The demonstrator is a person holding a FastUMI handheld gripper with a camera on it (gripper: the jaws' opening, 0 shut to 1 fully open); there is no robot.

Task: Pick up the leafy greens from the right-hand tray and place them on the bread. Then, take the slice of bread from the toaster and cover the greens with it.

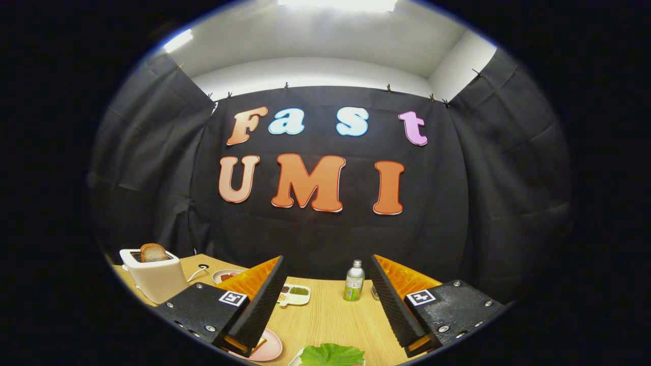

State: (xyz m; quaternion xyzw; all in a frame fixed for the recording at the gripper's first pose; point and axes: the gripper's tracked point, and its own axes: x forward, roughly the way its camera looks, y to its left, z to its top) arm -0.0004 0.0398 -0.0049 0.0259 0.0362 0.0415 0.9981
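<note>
**Open gripper hanging above the greens, nothing gripped yet**

The gripper (pixel 325 305) is standing with its two fingers spread wide, and nothing is sitting between them but bare table (pixel 330 315). The leafy greens (pixel 331 354) are lying low between the fingers, nearer than the tips, on what is probably their tray, though its rim is barely showing. The pink plate (pixel 267 348) is peeking out just under the left finger (pixel 254 305), with something pale and orange on it that may be the bread; the finger is hiding too much to say. The toaster (pixel 152 277) is standing beyond and to the left of the left finger, with the slice of bread (pixel 152 252) sticking up out of its slot. Ahead, between the fingertips, a small divided dish (pixel 295 294) is sitting toward the left and a bottle (pixel 354 281) toward the right, close by the right finger (pixel 394 305).

Judging from this, the pick is not yet begun. The risks are lying mostly in the descent: the greens are thin and floppy, so the fingers may be closing on one edge only and dragging or tearing the leaf, or catching the tray rim along with it. The plate is sitting so near that a swing leftward could be knocking it. Later, a reach toward the toaster could be tipping the upright bottle if it sweeps wide.
</note>
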